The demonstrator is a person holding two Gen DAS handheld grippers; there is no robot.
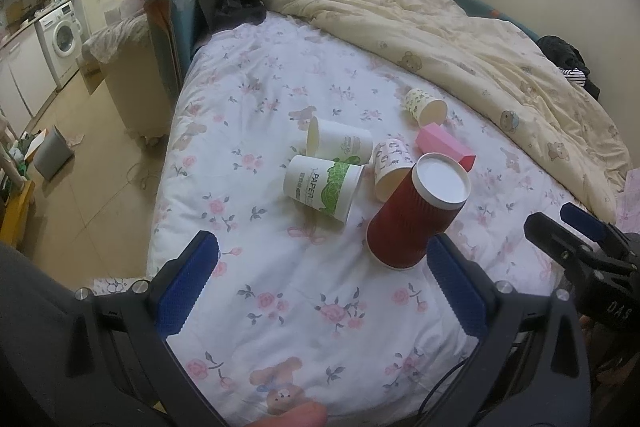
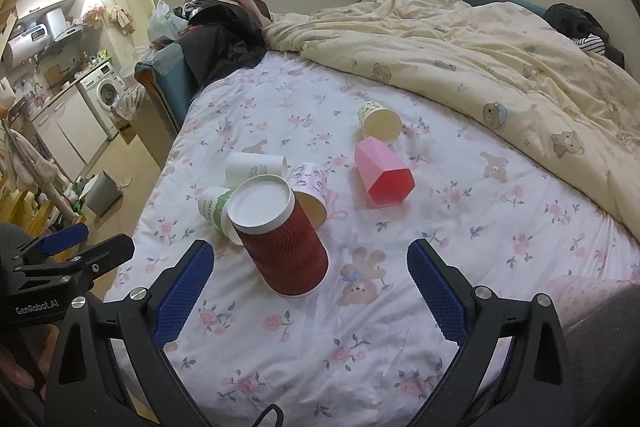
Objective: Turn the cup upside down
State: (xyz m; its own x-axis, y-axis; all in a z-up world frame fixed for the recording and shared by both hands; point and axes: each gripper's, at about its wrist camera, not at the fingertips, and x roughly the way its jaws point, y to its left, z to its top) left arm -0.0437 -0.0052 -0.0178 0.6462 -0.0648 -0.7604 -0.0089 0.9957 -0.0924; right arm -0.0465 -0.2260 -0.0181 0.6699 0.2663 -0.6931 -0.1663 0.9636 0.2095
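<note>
On the flowery bed sheet [image 2: 460,227] lie many cups; going left to right, two white cups with green print [image 1: 324,189] [image 1: 340,143] lie on their sides, both with nothing inside that I can see; next a small patterned cup [image 1: 390,167] lies tipped over, its inside bare; the red cup [image 1: 416,211] stands upside down, white bottom up, touching the small one; a pink cup [image 2: 384,179] lies on its side; a yellow dotted cup [image 2: 378,123] lies beside it, nothing inside. The left gripper [image 1: 320,283] has its tongs wide apart, holding nothing; the right gripper [image 2: 310,291] too, just in front of the red cup.
</note>
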